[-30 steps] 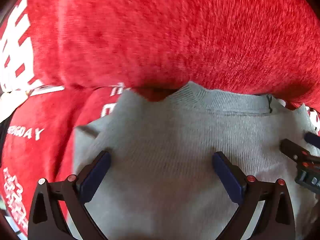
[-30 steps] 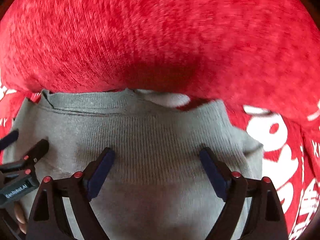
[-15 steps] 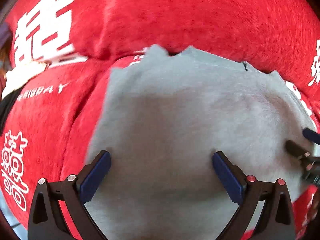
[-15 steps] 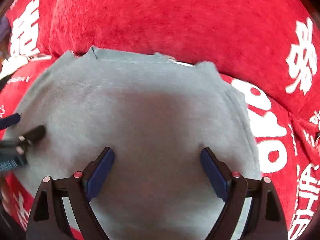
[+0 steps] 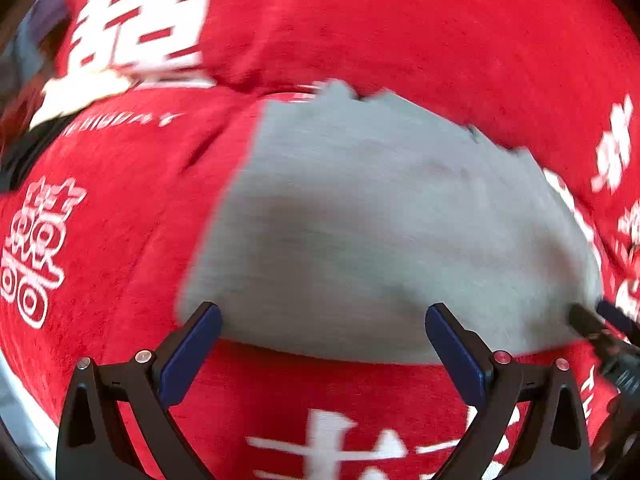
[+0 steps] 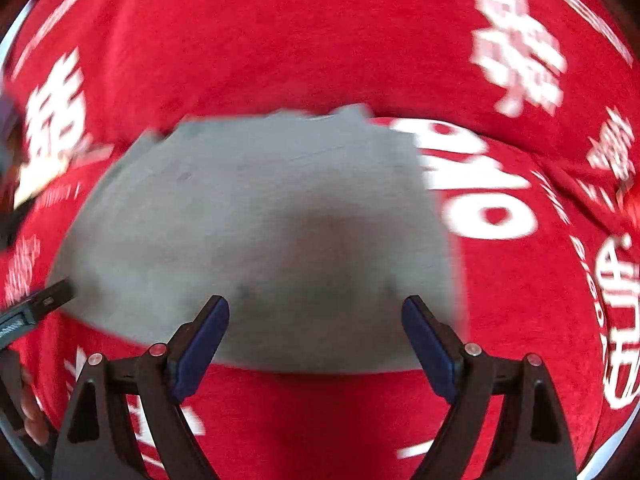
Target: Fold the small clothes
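A small grey knit garment (image 5: 384,220) lies folded flat on a red plush blanket with white lettering; it also shows in the right wrist view (image 6: 256,232). My left gripper (image 5: 322,344) is open and empty, hovering over the garment's near edge. My right gripper (image 6: 316,336) is open and empty, over the same near edge further right. The right gripper's tip shows at the right edge of the left wrist view (image 5: 600,332); the left gripper's tip shows at the left edge of the right wrist view (image 6: 44,304). Both views are motion-blurred.
The red blanket (image 5: 120,240) covers the whole surface and rises in a thick roll (image 6: 320,40) just behind the garment. A white and dark patch (image 5: 48,100) sits at the far left edge.
Both grippers have pulled back and up from the garment. The garment now sits farther away and its near edge has come into view. Both stayed open.
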Motion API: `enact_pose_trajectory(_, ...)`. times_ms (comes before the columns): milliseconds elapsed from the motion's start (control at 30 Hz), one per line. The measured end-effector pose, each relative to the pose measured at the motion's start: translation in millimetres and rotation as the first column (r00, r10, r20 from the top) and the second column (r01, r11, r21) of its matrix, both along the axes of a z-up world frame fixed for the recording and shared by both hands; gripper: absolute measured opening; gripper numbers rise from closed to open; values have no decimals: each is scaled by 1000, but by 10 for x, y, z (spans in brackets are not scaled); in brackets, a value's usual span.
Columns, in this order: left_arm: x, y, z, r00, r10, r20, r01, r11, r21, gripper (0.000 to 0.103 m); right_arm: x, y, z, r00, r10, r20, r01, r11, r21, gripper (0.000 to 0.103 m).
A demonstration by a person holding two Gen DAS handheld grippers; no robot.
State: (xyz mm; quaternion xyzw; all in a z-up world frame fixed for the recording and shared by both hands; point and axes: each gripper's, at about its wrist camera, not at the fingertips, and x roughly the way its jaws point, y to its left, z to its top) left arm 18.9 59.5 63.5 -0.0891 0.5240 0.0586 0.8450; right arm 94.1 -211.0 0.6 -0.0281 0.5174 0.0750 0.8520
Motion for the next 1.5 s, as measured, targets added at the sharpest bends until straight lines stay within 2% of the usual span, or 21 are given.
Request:
enact_pose_trajectory(100,19,-134,-151,999,-12,-44,16,996,92,102,-90,358,-136,998,64,-25,-65,997,-51,90)
enact_pose_trajectory(133,4,-95,-204,998,-8,-56,12,997,78,103,-90,390,-213,997,68,-38,-71,994,-83,90)
enact_pose_trajectory(167,-43,-4,-205,999,3,-36,-2,999,39,103,-84,346,-279,997,63,-42,-67,993,-102,90)
enact_pose_trajectory(233,-118,149,-195,999,24,-41,-24,1000,10,103,-97,120,-299,999,43,-33,-45,998,-46,90)
enact_pose_trajectory(300,-197,344,-234,997,43,-58,-46,998,-51,103,-100,-183,-281,999,-8,-38,7,1000,-25,90)
enact_pose_trajectory(333,-227,396,-226,998,42,-51,-45,997,-59,103,-110,-346,-278,999,-26,-43,26,1000,0,90)
enact_pose_trajectory(400,-283,484,-222,996,63,-70,-65,998,-19,103,-167,-528,-204,998,-23,-50,26,998,60,90)
enact_pose_trajectory(467,-311,618,-227,994,74,-76,-80,994,-69,103,-223,-614,-123,997,-42,-62,45,998,38,91)
enact_pose_trajectory(667,-89,947,-249,984,154,-85,-170,955,-244,103,-288,-542,128,999,-42,-13,43,998,55,91)
enact_pose_trajectory(767,138,951,-274,989,123,-80,-140,950,-280,103,-188,-331,196,1000,-6,6,5,999,44,91)
enact_pose_trajectory(900,424,821,-249,996,63,-64,-82,924,-374,103,52,-108,171,1000,2,-3,-2,1000,23,91)
enact_pose_trajectory(1033,709,641,-281,998,8,-69,-30,943,-331,103,334,70,47,999,5,-37,-5,1000,11,91)
enact_pose_trajectory(1133,823,627,-294,999,-3,-49,-13,942,-336,102,530,230,-59,998,29,-49,-30,999,-27,91)
enact_pose_trajectory(1200,862,633,-300,999,0,-33,-10,954,-300,87,660,306,-132,998,37,-60,-40,998,-49,91)
enact_pose_trajectory(1233,870,625,-291,1000,-4,-26,-3,969,-245,71,727,340,-172,997,38,-65,-41,998,-56,91)
enact_pose_trajectory(1333,866,679,-269,1000,-10,-8,7,968,-249,54,921,455,-291,997,36,-64,-41,996,-84,92)
enact_pose_trajectory(1367,869,698,-259,1000,-9,-7,7,966,-257,45,988,500,-323,998,34,-54,-39,995,-92,95)
enact_pose_trajectory(1400,876,710,-246,1000,-3,-8,1,965,-262,42,1033,527,-346,998,30,-51,-35,995,-97,98)
enact_pose_trajectory(1467,891,731,-213,1000,8,-17,-12,963,-267,29,1140,578,-400,999,15,-44,-20,993,-116,103)
enact_pose_trajectory(1500,906,728,-195,1000,14,-23,-20,964,-266,26,1180,591,-415,999,15,-41,-20,994,-112,103)
